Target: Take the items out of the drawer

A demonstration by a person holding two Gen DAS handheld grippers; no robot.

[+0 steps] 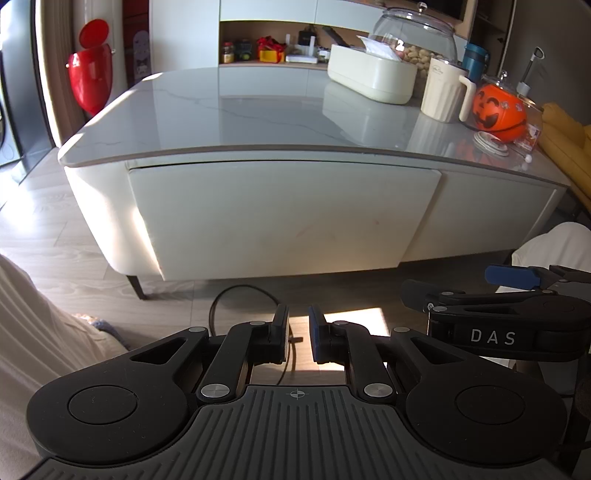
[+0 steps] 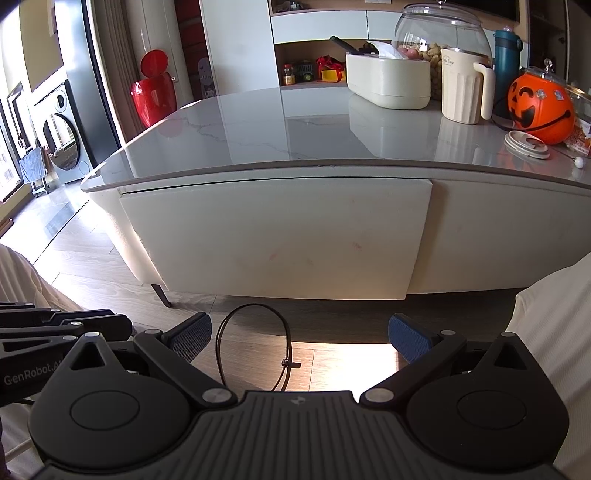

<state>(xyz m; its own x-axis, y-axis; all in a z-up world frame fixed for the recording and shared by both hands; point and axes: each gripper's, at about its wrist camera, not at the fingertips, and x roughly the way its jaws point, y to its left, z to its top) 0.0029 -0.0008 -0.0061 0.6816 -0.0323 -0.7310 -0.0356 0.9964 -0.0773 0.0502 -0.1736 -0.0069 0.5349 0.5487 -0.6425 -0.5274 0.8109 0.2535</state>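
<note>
A closed white drawer front (image 1: pixel 284 214) (image 2: pixel 277 236) fills the side of a low table with a grey marble top (image 1: pixel 229 110). A second, narrower front (image 2: pixel 498 229) sits to its right. Nothing inside either is visible. My left gripper (image 1: pixel 298 314) hangs low over the wooden floor in front of the drawer, its jaws nearly together with nothing between them. My right gripper (image 2: pixel 301 328) is beside it to the right, also short of the drawer, jaws spread wide and empty. A black cable-tie loop (image 2: pixel 255 343) lies on the floor under both.
The tabletop's right end holds a cream tissue box (image 2: pixel 388 81), a glass jar (image 2: pixel 439 33), a cream jug (image 2: pixel 465 85), an orange pumpkin bucket (image 2: pixel 539 110) and a lid (image 2: pixel 526 144). A red bin (image 2: pixel 153 96) stands behind. The person's pale trouser legs (image 2: pixel 554 332) flank the grippers.
</note>
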